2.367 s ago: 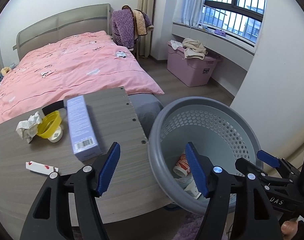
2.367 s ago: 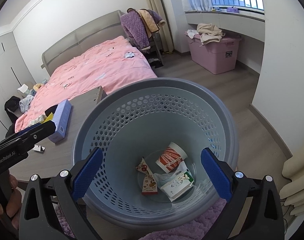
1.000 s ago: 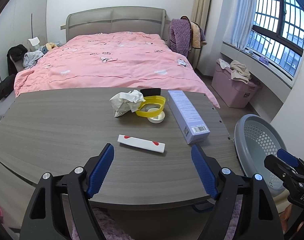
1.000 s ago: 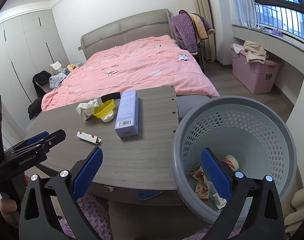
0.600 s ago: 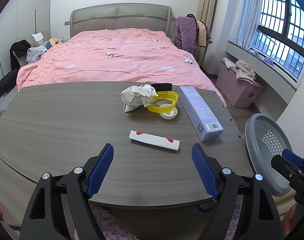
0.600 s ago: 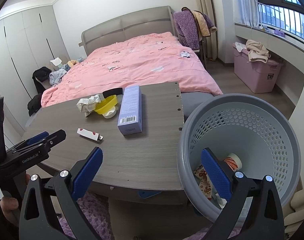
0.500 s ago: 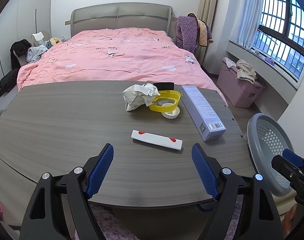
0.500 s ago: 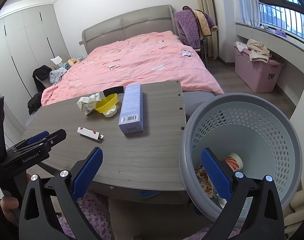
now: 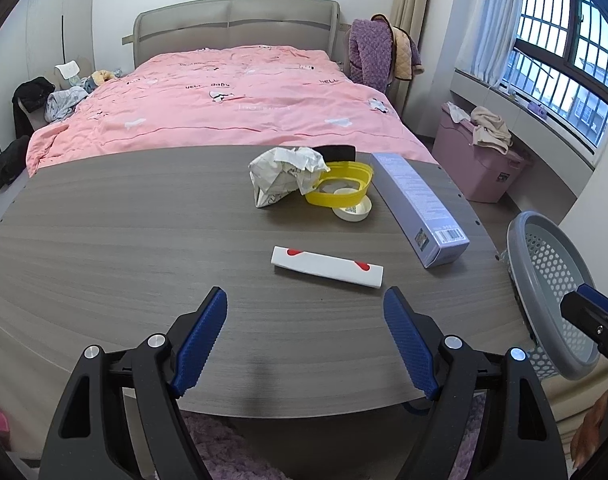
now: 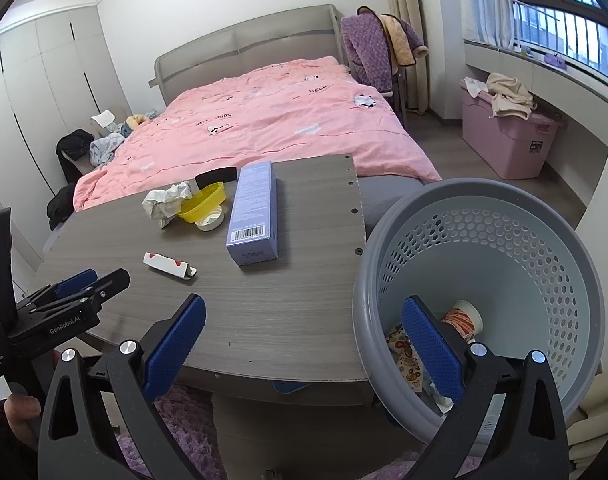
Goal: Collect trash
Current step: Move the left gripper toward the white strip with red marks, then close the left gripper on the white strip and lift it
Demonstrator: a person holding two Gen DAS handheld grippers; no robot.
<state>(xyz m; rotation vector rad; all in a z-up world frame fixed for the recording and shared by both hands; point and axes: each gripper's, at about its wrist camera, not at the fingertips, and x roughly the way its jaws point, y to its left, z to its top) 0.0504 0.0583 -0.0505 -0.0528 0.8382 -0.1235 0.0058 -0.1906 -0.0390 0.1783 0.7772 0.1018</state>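
Grey wood-grain table (image 9: 123, 240) under the left gripper (image 9: 306, 332), jaws wide apart and empty just short of a white wrapper with red marks (image 9: 327, 267); beyond, crumpled paper (image 9: 281, 176), a yellow bowl (image 9: 342, 188) and a lilac box (image 9: 418, 204). From the right wrist, right gripper (image 10: 304, 344) likewise spread with nothing gripped, one finger over the table edge, the other over the grey basket (image 10: 544, 248) holding a paper cup (image 10: 462, 320) and wrappers.

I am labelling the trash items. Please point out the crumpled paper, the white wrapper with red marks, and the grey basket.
crumpled paper (image 9: 281, 178), left wrist view, middle of the wad.
white wrapper (image 9: 327, 267), left wrist view, middle of its top face.
grey basket (image 10: 388, 216), right wrist view, upper left rim.
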